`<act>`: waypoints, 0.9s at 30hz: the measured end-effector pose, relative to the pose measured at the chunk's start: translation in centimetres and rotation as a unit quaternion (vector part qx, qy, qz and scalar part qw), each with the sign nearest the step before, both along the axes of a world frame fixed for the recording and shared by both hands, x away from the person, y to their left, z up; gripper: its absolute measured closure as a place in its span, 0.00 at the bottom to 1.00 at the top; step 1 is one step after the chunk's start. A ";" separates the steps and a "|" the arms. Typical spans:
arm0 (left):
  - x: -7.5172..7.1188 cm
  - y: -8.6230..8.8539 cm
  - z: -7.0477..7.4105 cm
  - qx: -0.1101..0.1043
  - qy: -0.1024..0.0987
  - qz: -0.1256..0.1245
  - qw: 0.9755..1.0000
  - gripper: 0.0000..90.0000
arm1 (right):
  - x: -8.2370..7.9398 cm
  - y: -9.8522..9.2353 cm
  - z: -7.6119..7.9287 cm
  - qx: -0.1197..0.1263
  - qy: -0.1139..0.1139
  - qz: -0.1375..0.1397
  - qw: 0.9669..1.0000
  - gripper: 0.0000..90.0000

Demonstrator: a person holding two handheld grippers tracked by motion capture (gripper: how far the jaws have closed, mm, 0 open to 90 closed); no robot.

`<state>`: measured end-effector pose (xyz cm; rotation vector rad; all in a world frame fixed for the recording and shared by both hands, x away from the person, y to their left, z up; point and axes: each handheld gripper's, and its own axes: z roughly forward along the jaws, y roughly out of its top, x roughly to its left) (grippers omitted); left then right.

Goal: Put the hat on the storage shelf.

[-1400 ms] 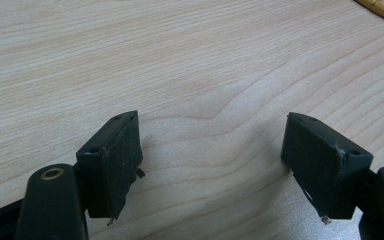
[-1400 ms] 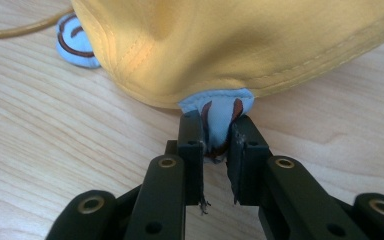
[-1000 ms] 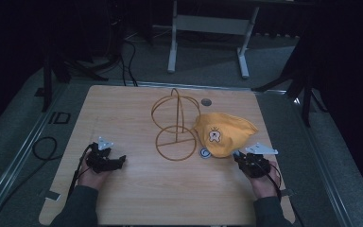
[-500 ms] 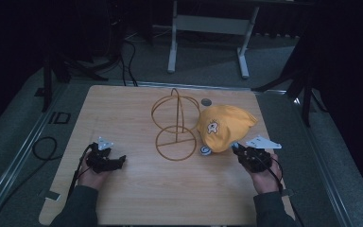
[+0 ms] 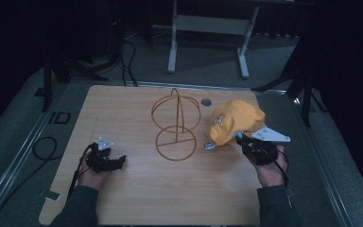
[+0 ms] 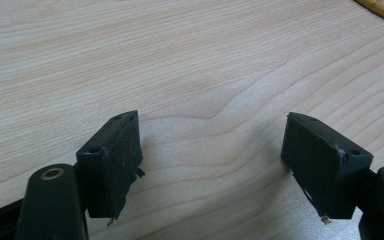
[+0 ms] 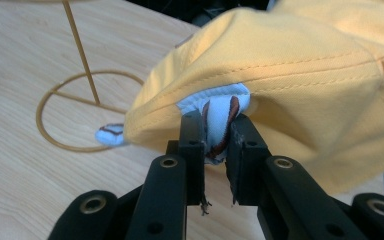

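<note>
A yellow cap (image 5: pixel 234 120) with a badge on its front hangs tilted above the right side of the wooden table (image 5: pixel 123 104). My right gripper (image 5: pixel 240 139) is shut on the cap's white inner band, which the right gripper view shows pinched between the jaws of the right gripper (image 7: pixel 215 135) under the cap (image 7: pixel 290 65). A gold wire hat stand (image 5: pixel 176 123) rises at the table's centre, just left of the cap; its ring base (image 7: pixel 65 100) lies flat. The left gripper (image 5: pixel 118 161) rests low at the front left, and in its own view the left gripper (image 6: pixel 212 150) is open over bare wood.
A round cable hole (image 5: pixel 206 101) sits in the table behind the stand. A grey metal frame (image 5: pixel 208 23) stands on the floor beyond the far edge. A black cable (image 5: pixel 42 146) loops on the floor to the left.
The right gripper has risen with the cap, which came up off the table and now hangs tilted. The left gripper has stayed where it was.
</note>
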<state>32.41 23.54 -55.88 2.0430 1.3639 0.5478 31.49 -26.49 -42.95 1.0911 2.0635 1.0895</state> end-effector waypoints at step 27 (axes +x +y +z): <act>0.0 0.0 0.0 -0.001 -0.001 0.001 1.000 0.27 | 1.2 -1.9 1.4 0.052 0.013 -0.027 0.998 0.87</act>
